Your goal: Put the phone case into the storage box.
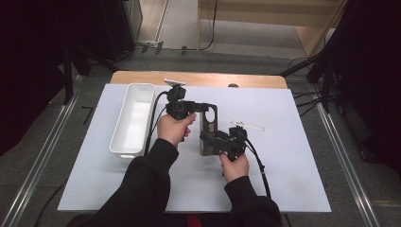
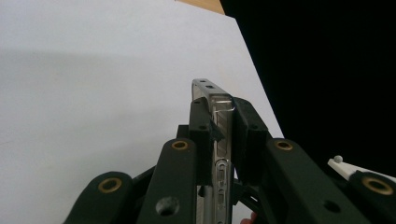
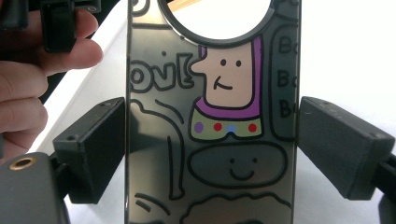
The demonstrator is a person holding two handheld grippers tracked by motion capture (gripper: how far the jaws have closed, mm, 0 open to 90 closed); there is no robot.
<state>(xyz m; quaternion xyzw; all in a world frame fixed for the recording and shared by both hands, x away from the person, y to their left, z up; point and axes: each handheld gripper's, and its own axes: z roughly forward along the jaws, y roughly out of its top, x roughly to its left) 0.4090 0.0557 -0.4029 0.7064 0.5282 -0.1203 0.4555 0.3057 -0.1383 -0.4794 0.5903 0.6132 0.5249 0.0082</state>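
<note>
Table [image 1: 283,156]: white sheet; white bin [image 1: 132,118] at 9 o'clock.
Phone case [image 1: 208,130]: centre, held off table, long axis 12–6.
Left gripper [image 1: 201,107]: jaws clamp case's 12 o'clock end, edge-on.
Right gripper [image 1: 210,139]: jaws straddle 6 o'clock half across width; contact uncertain.

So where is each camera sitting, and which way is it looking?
High view: above the person's side, looking forward and down at the table; both forearms, left gripper, right gripper.
Left gripper view: rides the left gripper, looking along its jaws shut on the phone case edge.
Right gripper view: rides the right gripper, facing the case's cartoon back; a hand.
All share the case.
</note>
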